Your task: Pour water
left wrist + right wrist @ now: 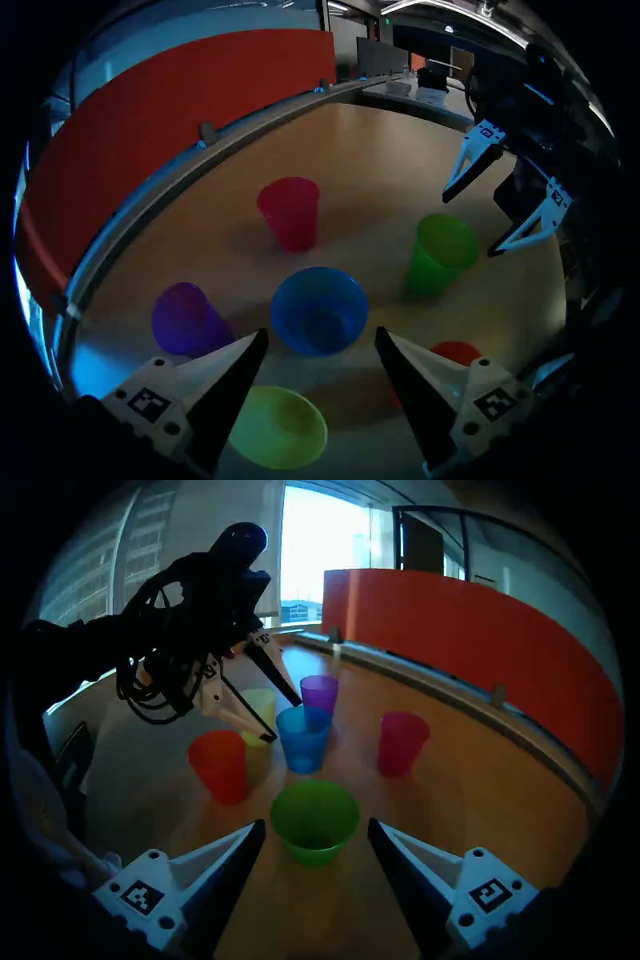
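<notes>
Pour not started as far as we can see: every cup stands upright on the counter (376, 160), none lifted, none tilted, and both claws hold nothing. Left claw (320, 331) has its fingers spread wide apart, and the blue cup (318, 310) sits just ahead between them at 6 o'clock of the left gripper view, with no contact that we can make out. Right claw (314, 826) is spread apart too, with the green cup (314, 836) framed between its fingers at 6 o'clock of the right gripper view, also not clamped. Around the blue cup we have the pink cup (290, 212) at 12 o'clock, the green cup at 2, the orange cup (456, 352) at 4, the yellow-green cup (280, 428) at 7 and the purple cup (188, 320) at 9, all near each other but standing apart. The cups are translucent plastic tumblers, tapered, wider at the rim, with open tops. The blue and green insides look dry to us, but the light is dim, so we cannot tell a water level for sure. We judge the whole job is left: close on one cup, lift it, tip it over another, set it back. Blue and green look like the likely pair, but we cannot tell which one pours
</notes>
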`<state>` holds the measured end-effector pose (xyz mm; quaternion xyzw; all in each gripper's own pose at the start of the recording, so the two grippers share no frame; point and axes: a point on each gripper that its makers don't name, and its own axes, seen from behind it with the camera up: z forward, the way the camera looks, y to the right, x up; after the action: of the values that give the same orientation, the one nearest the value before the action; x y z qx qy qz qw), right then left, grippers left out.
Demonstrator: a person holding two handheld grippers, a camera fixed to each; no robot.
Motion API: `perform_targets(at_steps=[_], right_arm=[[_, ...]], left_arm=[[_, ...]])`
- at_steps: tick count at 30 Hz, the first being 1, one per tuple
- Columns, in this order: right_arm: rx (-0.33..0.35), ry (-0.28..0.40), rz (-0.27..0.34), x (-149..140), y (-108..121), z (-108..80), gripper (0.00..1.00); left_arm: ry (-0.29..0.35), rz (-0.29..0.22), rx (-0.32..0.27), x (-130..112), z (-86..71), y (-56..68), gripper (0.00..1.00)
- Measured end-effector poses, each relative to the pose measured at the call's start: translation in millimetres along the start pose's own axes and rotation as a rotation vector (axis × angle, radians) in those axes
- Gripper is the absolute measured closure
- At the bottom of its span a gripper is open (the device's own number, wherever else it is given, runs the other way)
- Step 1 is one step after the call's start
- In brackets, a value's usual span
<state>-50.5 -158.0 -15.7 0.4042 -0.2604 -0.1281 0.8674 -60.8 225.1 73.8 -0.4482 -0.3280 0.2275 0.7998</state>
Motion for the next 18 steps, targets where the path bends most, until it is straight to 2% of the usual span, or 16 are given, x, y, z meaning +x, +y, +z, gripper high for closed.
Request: perform_targets(at_steps=[18], right_arm=[[0.01, -0.028, 0.009, -15, 3, 22.5, 0.0]], left_arm=[[-0.006, -0.022, -0.001, 1, 16.4, 0.3, 0.0]])
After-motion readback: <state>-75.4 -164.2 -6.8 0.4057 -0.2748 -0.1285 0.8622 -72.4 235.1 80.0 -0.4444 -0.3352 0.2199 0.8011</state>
